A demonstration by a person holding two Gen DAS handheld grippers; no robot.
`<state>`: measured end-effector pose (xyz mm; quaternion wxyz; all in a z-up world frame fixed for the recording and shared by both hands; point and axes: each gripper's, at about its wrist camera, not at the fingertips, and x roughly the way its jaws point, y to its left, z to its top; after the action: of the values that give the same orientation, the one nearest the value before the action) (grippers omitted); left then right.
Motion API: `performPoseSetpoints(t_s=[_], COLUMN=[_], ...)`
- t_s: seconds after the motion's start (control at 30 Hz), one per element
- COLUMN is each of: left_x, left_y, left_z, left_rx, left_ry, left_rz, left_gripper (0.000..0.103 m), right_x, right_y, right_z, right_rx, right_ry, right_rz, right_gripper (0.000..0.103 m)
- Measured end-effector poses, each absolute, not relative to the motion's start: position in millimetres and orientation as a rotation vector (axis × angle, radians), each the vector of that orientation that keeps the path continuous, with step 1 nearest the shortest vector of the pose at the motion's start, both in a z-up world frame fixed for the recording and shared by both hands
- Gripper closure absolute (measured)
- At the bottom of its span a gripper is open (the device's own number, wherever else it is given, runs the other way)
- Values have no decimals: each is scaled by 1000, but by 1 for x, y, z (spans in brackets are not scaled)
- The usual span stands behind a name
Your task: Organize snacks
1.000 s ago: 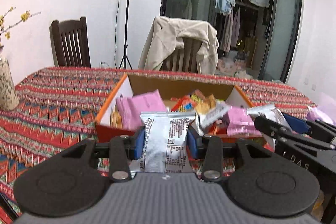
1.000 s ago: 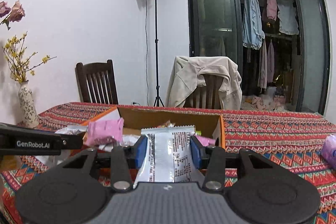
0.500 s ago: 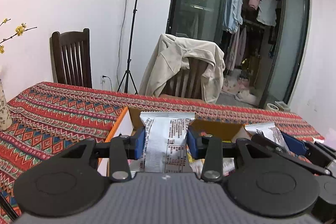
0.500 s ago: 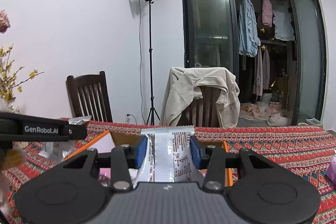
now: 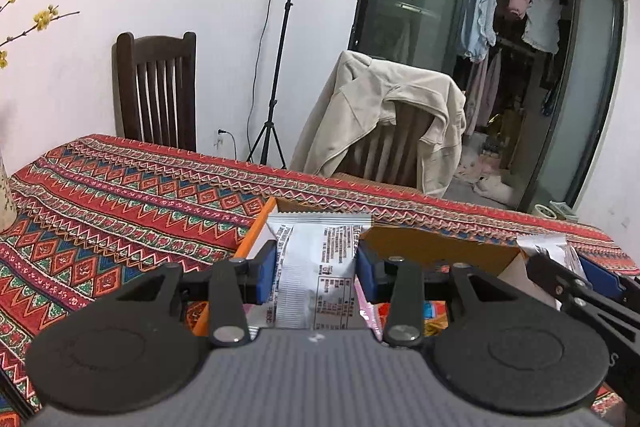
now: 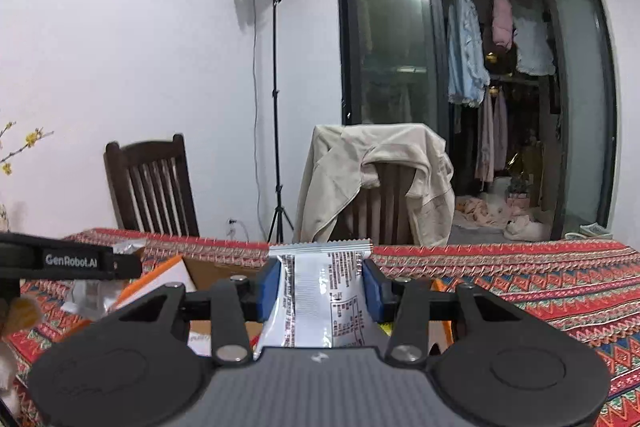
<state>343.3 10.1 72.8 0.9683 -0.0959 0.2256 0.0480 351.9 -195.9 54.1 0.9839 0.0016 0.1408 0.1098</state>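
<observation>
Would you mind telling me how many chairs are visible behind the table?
2: a bare dark wooden chair on the left, and another chair further right, draped with a beige jacket. Others may be hidden.

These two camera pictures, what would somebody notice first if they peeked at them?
Each gripper pinches a silvery snack packet: the left gripper holds one packet, the right gripper another. Below them sits an orange cardboard box on a bright red patterned tablecloth.

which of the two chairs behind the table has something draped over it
The right-hand chair, in front of the glass doors: a beige jacket hangs over its back. The left chair, by the wall, has bare dark slats.
</observation>
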Motion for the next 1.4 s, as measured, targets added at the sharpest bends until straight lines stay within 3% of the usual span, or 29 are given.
performPoseSetpoints(t_s=[0.47,0.53,0.6,0.63,0.7,0.77,1.4], left_x=[348,347,344,342,338,337,332], left_y=[3,4,5,6,5,6,6], left_z=[57,57,59,59,61,62,72], left_rx=[-164,-170,-177,-181,-191,-202,-188], left_ry=[462,454,433,419,395,389,385], left_rz=[80,79,90,99,107,106,89], left_gripper=[57,38,17,8,0,0,0], right_x=[363,363,362,362,362,364,361], right_y=[-200,-202,-204,-205,-208,-209,-210], right_z=[37,37,38,38,38,37,37], right_rx=[32,36,47,51,63,69,64], right_ry=[359,365,365,362,361,370,378], right_rz=[246,247,242,236,235,231,200], right_gripper=[57,51,25,18,5,0,0])
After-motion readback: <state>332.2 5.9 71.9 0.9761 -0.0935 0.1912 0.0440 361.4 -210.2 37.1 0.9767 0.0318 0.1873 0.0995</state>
